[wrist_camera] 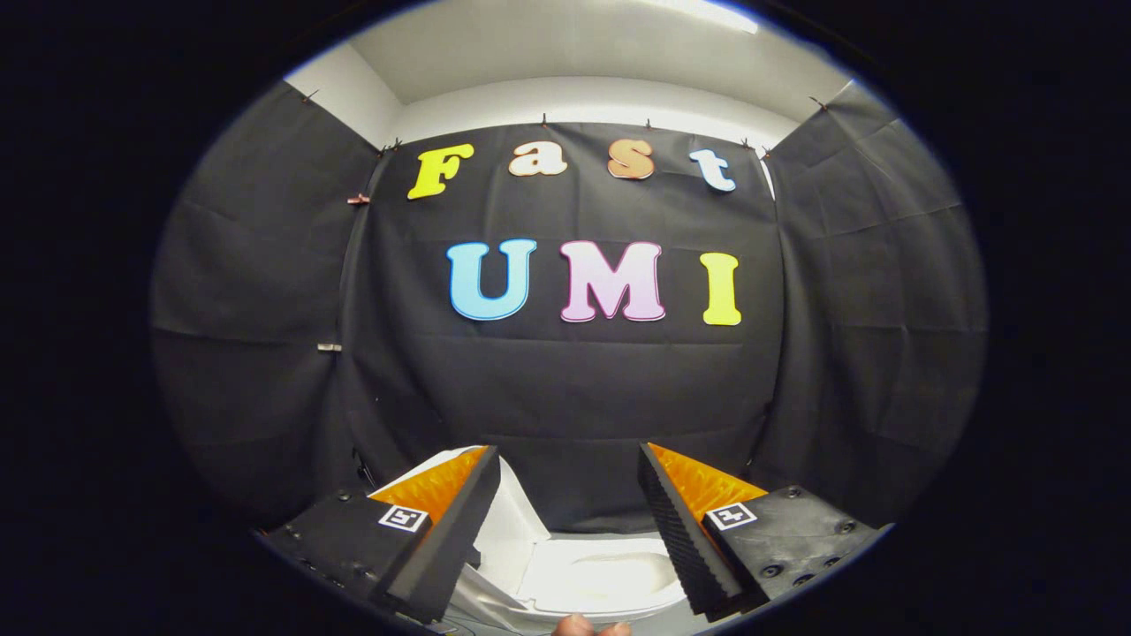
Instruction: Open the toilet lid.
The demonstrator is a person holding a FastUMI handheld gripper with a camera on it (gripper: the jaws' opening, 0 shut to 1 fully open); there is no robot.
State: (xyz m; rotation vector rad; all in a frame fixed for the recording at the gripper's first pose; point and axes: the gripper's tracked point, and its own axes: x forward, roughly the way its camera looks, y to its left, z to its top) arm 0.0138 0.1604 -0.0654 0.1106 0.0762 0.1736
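The white toilet [601,574] is sitting low between the two fingers and just beyond them, its lid [512,521] standing raised behind the left finger. The gripper [565,530] is hanging wide apart, gripping nothing. The black cloth wall [574,397] is rising behind.

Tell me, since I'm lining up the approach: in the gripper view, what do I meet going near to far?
A hand just under the open claw → white toilet between and below the fingers → black cloth wall → white wall and ceiling above.
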